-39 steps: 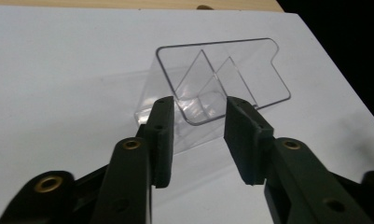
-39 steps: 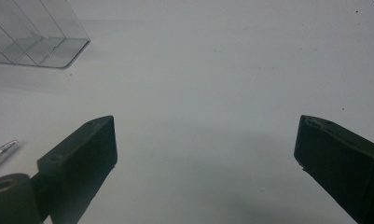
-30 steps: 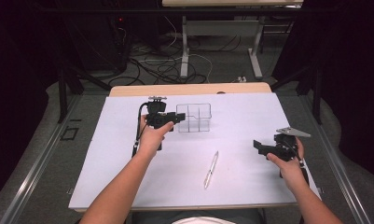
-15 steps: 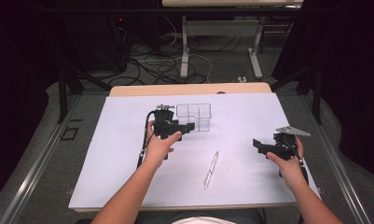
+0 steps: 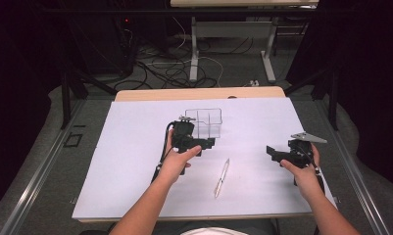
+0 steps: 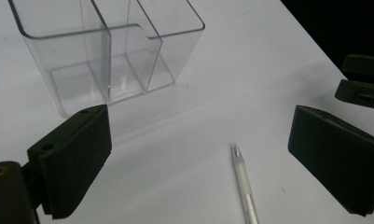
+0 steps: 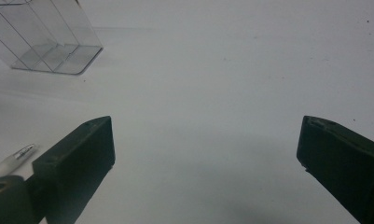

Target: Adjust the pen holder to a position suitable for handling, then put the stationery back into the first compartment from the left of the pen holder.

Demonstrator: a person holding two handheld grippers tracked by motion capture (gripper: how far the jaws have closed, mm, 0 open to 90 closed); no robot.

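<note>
A clear plastic organizer (image 5: 207,122) with several compartments stands upright and empty on the white table cover (image 5: 262,122). My left gripper (image 5: 207,142) hovers just in front of it, open, nothing between its jaws. In the left gripper view (image 6: 201,126) the organizer (image 6: 105,51) is ahead to the left and a silver pen (image 6: 243,185) lies on the cover between the jaws, lower down. The pen (image 5: 221,177) rests between my two hands. My right gripper (image 5: 273,152) is open at the right, apart from the pen. Its own view (image 7: 208,130) shows bare cover between the jaws, the pen tip (image 7: 17,157) at left, and the organizer (image 7: 45,39) far left.
The white cover ends at a wooden table edge (image 5: 199,93) at the back. Beyond it are desk legs and cables (image 5: 184,68) on the floor. The right gripper's jaws (image 6: 362,79) show at the right edge of the left gripper view.
My left gripper has moved right and toward the person, from beside the organizer's left side to just in front of it. The right gripper, pen and organizer stayed put.
</note>
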